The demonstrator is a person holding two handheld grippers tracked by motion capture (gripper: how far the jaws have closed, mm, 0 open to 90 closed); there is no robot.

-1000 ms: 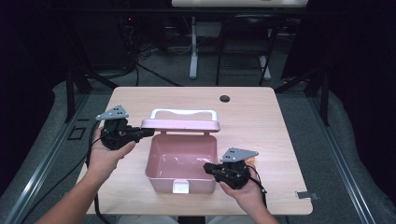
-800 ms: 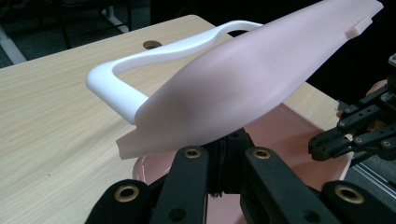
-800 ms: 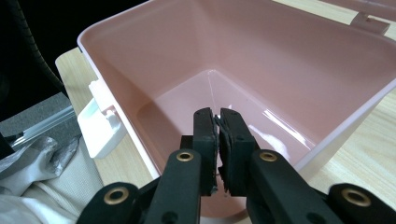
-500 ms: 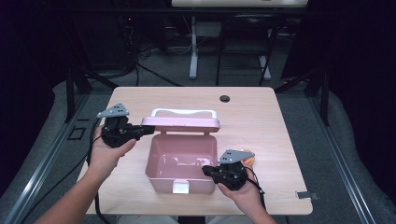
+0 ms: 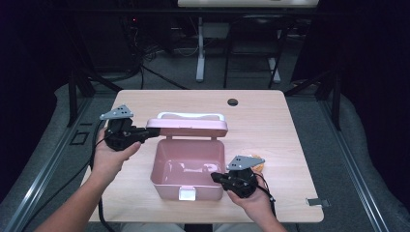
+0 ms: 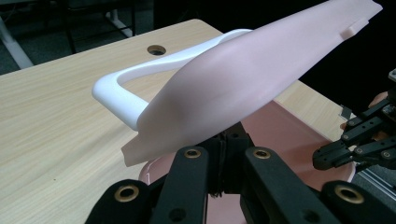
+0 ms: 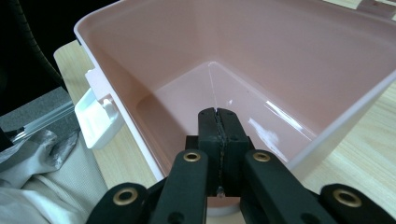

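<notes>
The box [image 5: 188,166] sits open at mid-desk [image 5: 290,125]. The left claw [image 5: 145,132] is clenched on the lid [image 5: 186,127] edge. The right claw [image 5: 216,177], clenched and empty, sits over the box's near right corner.

Wood table [image 5: 270,121]: round grommet hole [image 5: 233,102] near far edge, small metal clip [image 5: 314,202] at near right corner. Beyond it, white desk legs [image 5: 199,53] and cables [image 5: 145,53] on grey floor [image 5: 367,145].

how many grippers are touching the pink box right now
2. The left gripper is shut on the raised lid at its left edge; the right gripper, shut, rests at the pink box front right rim.
</notes>
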